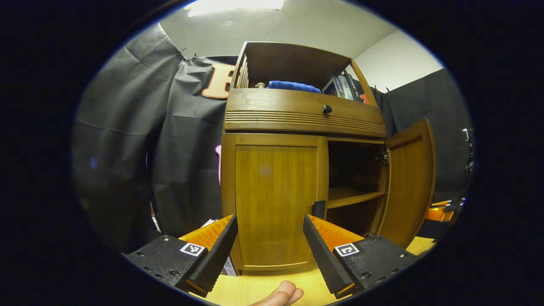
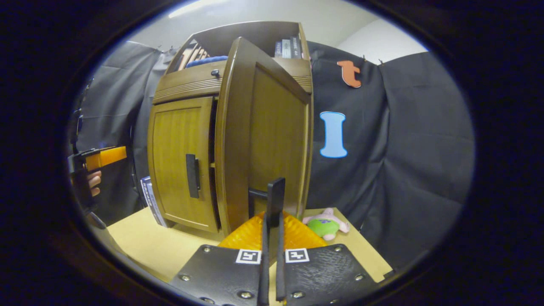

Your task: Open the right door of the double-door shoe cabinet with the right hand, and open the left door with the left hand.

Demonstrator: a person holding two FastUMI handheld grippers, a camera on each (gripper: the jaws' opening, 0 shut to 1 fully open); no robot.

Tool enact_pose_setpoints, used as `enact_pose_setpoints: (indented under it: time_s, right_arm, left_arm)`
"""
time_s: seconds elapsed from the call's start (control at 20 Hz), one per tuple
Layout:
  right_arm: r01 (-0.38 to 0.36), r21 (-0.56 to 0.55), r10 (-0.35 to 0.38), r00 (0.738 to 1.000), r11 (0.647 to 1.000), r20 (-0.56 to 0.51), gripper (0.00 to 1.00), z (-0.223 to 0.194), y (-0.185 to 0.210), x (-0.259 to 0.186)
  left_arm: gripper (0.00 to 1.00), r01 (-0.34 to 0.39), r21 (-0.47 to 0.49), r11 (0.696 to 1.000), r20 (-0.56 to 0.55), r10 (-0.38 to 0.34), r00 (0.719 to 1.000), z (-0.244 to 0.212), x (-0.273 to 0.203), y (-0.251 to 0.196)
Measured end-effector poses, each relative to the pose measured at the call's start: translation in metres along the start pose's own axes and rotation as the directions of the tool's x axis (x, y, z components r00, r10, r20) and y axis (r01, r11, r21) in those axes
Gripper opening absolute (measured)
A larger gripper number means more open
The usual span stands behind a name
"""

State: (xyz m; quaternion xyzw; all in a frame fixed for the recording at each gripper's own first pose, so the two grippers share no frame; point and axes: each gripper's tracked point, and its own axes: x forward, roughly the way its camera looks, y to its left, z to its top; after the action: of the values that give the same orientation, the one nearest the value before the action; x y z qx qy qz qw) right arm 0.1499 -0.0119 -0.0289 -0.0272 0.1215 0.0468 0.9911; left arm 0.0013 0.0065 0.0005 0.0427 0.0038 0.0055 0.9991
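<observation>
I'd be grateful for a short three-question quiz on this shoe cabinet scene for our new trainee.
1. True or false: the left door stands open.
2. What does the right tool grip? A) the right door's handle B) the drawer knob C) the plush toy
3. Fill in: the left tool faces the left door with its jaws ____.

Key: 1 false; 2 A; 3 open.
</observation>
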Motion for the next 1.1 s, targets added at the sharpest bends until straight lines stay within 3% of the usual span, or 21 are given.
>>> enact_pose_setpoints:
  time_s: [0.1, 0.25, 0.3, 0.4, 0.7, 0.75, 0.8, 0.95, 1.0, 1.1]
  right_arm:
    - [0.032, 0.004, -0.032, 0.999, 0.999, -0.001, 0.01, 0.001, -0.021, -0.004]
    - [0.076, 0.025, -0.075, 0.997, 0.997, -0.001, 0.01, 0.0, -0.043, -0.003]
    - [0.098, 0.017, -0.098, 0.995, 0.995, 0.001, 0.02, 0.0, -0.055, -0.004]
    - [0.169, -0.035, -0.168, 0.986, 0.985, 0.013, 0.01, 0.002, -0.085, -0.006]
    - [0.082, 0.085, -0.085, 0.996, 0.993, 0.024, 0.0, 0.0, -0.126, 0.003]
    - [0.059, 0.091, -0.061, 0.998, 0.994, 0.028, 0.01, 0.0, -0.13, 0.005]
    - [0.03, 0.101, -0.033, 0.999, 0.994, 0.028, 0.01, -0.001, -0.133, 0.007]
    - [-0.037, 0.122, 0.035, 0.999, 0.992, 0.025, 0.01, -0.001, -0.139, 0.012]
    - [-0.058, 0.117, 0.056, 0.998, 0.991, 0.022, 0.01, 0.0, -0.139, 0.013]
    - [-0.108, 0.077, 0.106, 0.994, 0.991, 0.03, 0.01, 0.0, -0.134, 0.011]
  left_arm:
    - [0.95, -0.003, 0.001, 1.0, -0.003, 0.003, 1.0, -0.001, 0.001, 0.0]
    - [0.91, -0.008, 0.009, 1.0, -0.006, 0.008, 1.0, -0.004, 0.003, -0.002]
    - [0.95, -0.008, 0.011, 1.0, -0.008, 0.008, 1.0, -0.005, 0.004, -0.004]
    - [0.91, -0.007, 0.02, 1.0, -0.015, 0.007, 1.0, -0.008, 0.005, -0.007]
    - [0.95, -0.003, 0.046, 0.999, -0.026, 0.004, 1.0, -0.015, 0.008, -0.018]
    - [0.91, -0.003, 0.05, 0.999, -0.026, 0.005, 1.0, -0.015, 0.008, -0.019]
    - [0.95, -0.007, 0.052, 0.999, -0.025, 0.008, 1.0, -0.016, 0.008, -0.019]
    - [0.91, -0.028, 0.058, 0.998, -0.03, 0.029, 0.999, -0.021, 0.012, -0.02]
    - [0.95, -0.036, 0.059, 0.998, -0.036, 0.038, 0.999, -0.023, 0.013, -0.021]
    - [0.91, -0.044, 0.062, 0.997, -0.045, 0.047, 0.998, -0.028, 0.017, -0.026]
